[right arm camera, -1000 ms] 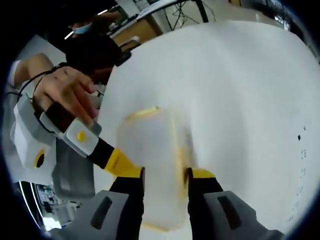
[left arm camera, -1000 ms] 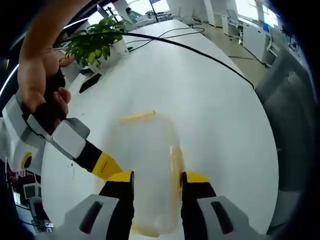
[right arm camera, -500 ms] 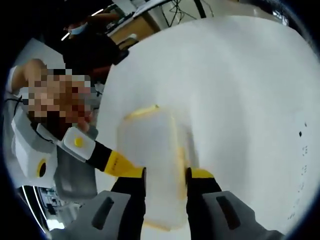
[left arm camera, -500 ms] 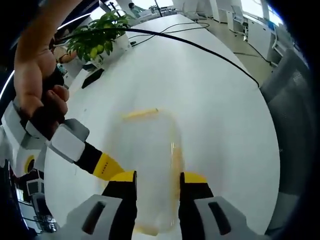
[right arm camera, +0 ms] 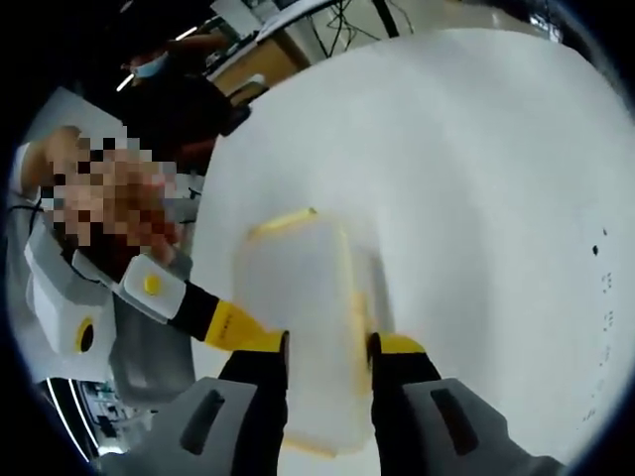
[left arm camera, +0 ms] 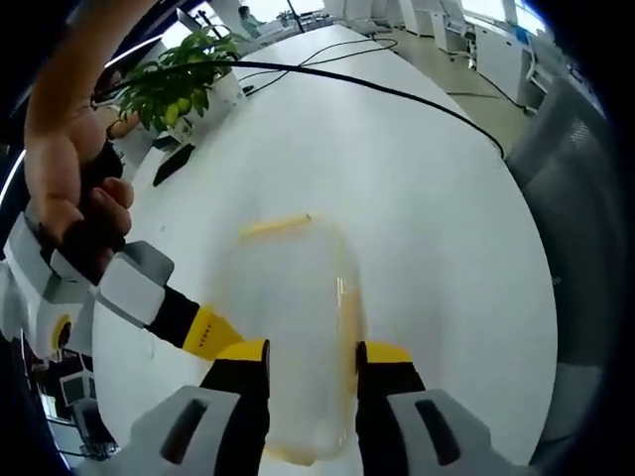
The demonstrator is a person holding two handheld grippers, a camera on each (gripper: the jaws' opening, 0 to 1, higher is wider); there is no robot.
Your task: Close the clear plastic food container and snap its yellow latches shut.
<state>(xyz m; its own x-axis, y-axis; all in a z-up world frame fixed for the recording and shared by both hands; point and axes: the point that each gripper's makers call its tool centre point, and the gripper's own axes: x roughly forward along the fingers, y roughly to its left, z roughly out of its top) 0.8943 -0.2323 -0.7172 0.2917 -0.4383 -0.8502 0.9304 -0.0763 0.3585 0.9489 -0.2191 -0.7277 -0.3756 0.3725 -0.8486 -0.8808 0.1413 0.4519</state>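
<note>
The clear plastic container [left arm camera: 298,288] lies on the white table [left arm camera: 427,198] with its lid on. Yellow latches show at its far end [left arm camera: 273,228] and along its right side [left arm camera: 347,307]. My left gripper [left arm camera: 313,349] stands over the lid's near half, jaws apart by less than the container's width. A yellow-tipped finger [left arm camera: 210,331] of the other gripper, held by a hand [left arm camera: 69,169], touches the container's left side. In the right gripper view the container [right arm camera: 303,297] sits the same way under my right gripper [right arm camera: 327,342], whose jaws stand apart. The other gripper's finger [right arm camera: 226,323] comes in from the left.
A potted green plant [left arm camera: 184,79] stands at the table's far left, beside a dark flat object [left arm camera: 177,164]. A black cable [left arm camera: 397,94] runs across the far part of the table. A grey chair [left arm camera: 571,178] stands off the right edge. A person [right arm camera: 169,89] sits beyond the table.
Both views have shifted slightly. The container and both grippers keep their places relative to one another.
</note>
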